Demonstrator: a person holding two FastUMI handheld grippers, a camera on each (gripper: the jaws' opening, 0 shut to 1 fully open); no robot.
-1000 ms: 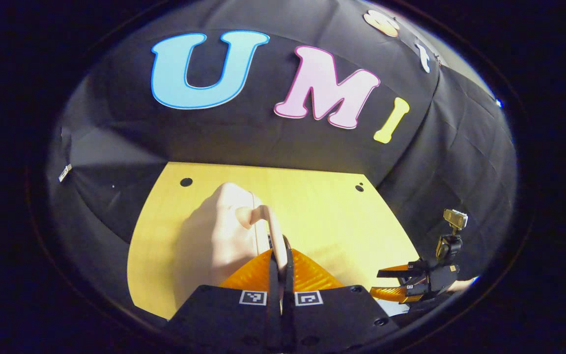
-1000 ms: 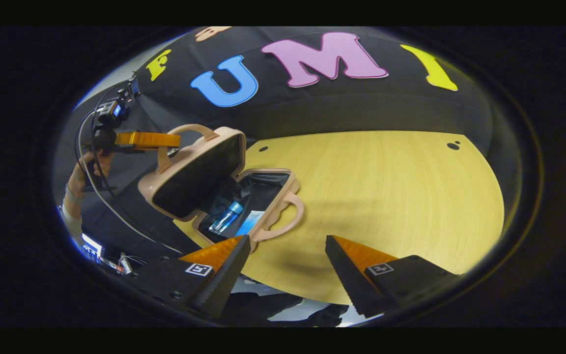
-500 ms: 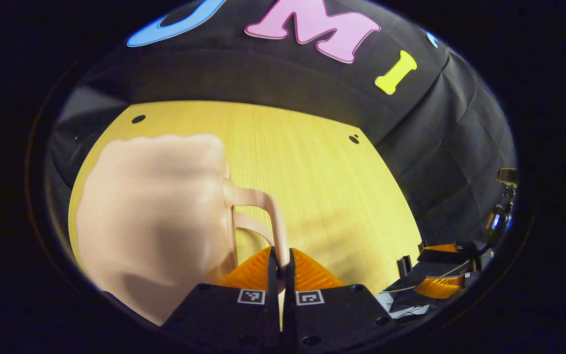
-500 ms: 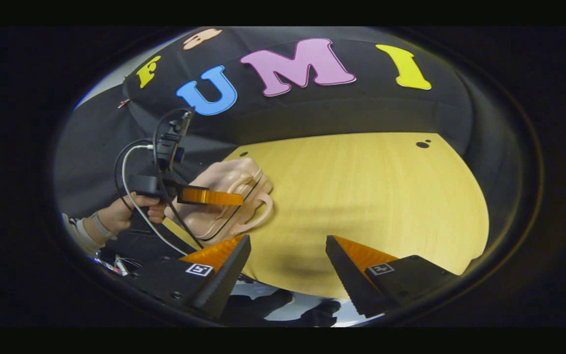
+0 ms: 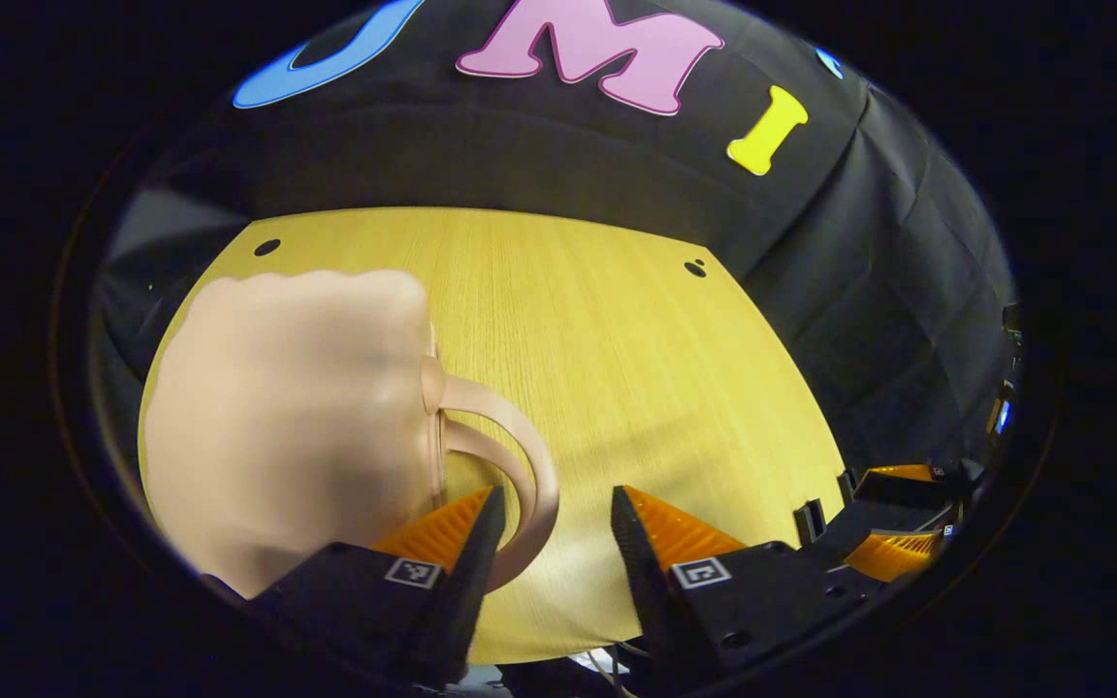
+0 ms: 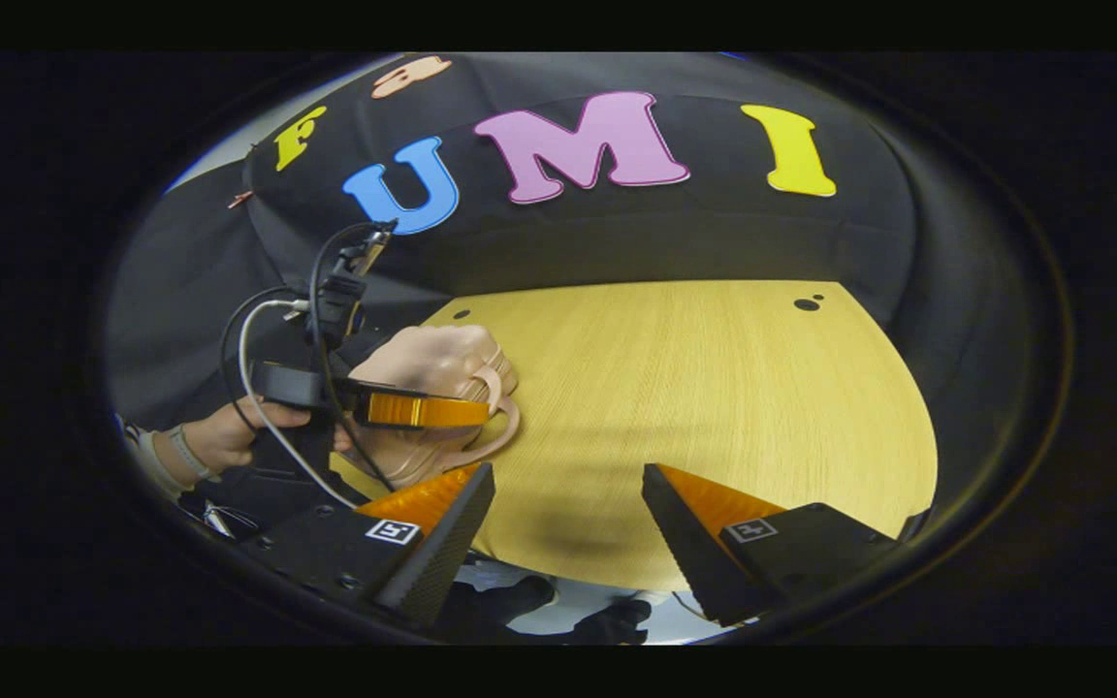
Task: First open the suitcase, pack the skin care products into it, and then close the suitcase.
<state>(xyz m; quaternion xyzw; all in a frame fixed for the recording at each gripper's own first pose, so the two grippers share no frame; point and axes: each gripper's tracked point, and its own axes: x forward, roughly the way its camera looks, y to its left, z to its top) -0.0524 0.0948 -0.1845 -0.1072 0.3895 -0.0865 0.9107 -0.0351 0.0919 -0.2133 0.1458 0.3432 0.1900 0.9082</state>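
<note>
so the pink suitcase (image 5: pixel 287 427) is lying shut on the left part of the yellow worktop (image 5: pixel 617 368), lid down flat on the base, close to the worktop's left and near edges. its two handles (image 5: pixel 510 465) are stacked and loop out toward the middle of the worktop. the left tongs (image 5: pixel 547 538) are spread wide, and the handle loop sits in the gap just beside the left finger, whether it touches i can't tell. in the right gripper view you can see the left tongs (image 6: pixel 423 410) from the side hanging just over the handles, with a hand (image 6: pixel 229 438) and a cable behind them. the right tongs (image 6: pixel 568 528) are also wide apart with nothing between them, hovering over the near edge of the worktop, well apart from the suitcase (image 6: pixel 432 373). everything from the handles to the far and right edges of the worktop is bare wood, loads of room there.
</note>
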